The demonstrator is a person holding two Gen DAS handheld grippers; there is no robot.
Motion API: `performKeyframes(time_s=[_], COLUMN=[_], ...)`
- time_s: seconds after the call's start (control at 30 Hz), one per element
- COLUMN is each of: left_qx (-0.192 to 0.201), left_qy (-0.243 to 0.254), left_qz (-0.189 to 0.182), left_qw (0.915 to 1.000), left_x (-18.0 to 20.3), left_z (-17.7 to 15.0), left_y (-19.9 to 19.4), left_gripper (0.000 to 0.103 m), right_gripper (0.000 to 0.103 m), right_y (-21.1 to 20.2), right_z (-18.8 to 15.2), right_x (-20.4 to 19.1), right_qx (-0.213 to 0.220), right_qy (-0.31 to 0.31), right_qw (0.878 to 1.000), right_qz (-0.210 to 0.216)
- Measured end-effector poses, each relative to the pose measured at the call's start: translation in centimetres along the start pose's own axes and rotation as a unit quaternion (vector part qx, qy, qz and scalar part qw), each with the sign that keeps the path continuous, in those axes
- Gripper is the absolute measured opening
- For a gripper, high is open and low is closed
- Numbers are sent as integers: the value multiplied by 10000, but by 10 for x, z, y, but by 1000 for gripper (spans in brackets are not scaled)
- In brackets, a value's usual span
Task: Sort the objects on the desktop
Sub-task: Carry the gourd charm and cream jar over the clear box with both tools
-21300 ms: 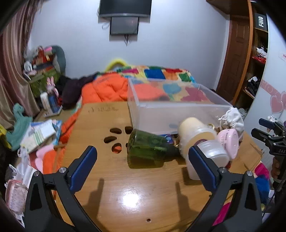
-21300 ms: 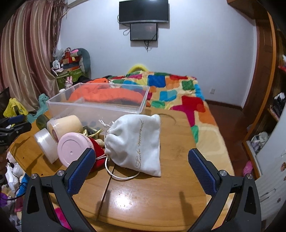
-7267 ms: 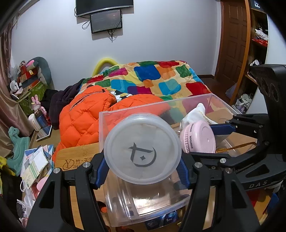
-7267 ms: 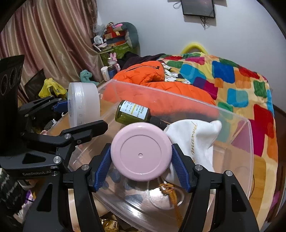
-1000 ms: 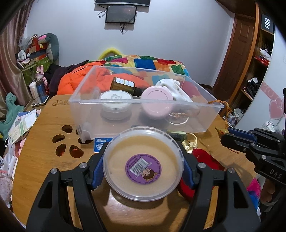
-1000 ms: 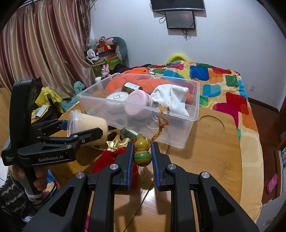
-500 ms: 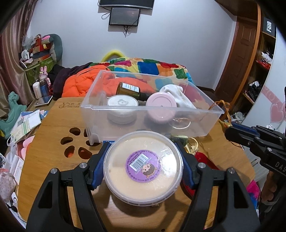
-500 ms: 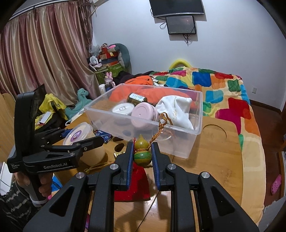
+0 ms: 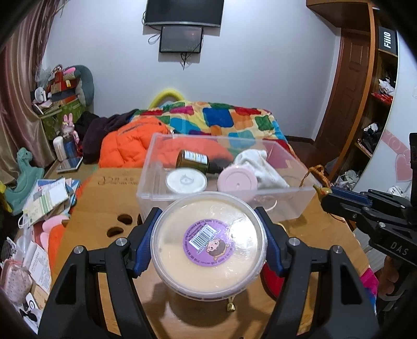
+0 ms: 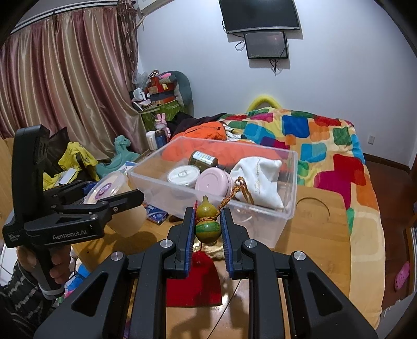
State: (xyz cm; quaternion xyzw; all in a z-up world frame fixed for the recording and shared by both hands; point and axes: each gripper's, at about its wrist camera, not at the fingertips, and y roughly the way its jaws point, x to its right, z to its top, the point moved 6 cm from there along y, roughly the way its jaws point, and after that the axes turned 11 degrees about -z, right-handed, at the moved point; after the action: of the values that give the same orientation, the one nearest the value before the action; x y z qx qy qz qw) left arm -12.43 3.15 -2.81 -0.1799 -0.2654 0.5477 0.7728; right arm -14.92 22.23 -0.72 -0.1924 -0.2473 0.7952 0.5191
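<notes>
Left gripper clamped the lidded tub; right gripper pinched the gourd charm. Both were held off the table, likely bound for the clear bin.

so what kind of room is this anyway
Most likely a lived-in bedroom: a bed with a patchwork quilt lies just behind the wooden table, a wall-mounted TV hangs above it, and long curtains cover the left side.
</notes>
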Motion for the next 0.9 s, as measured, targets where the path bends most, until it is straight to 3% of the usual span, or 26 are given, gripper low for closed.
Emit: performKeyframes(time_s=[0.17, 0.37, 0.9], left_qx=[115, 142, 146], left_qy=[201, 178, 367], left_qz=[19, -203, -231], left_qw=[9997, 9995, 9990], left_x=[5, 7, 1], left_z=[12, 27, 64], left_y=[-7, -10, -3], left_gripper=[70, 70, 70], right_gripper=[17, 17, 17], right_y=[-4, -8, 9], right_z=[12, 22, 47], right_x=[-1, -4, 1], right_qx=[115, 283, 272], right_qy=[-28, -34, -213], right_qw=[9999, 9996, 9994], right_qz=[-21, 37, -87])
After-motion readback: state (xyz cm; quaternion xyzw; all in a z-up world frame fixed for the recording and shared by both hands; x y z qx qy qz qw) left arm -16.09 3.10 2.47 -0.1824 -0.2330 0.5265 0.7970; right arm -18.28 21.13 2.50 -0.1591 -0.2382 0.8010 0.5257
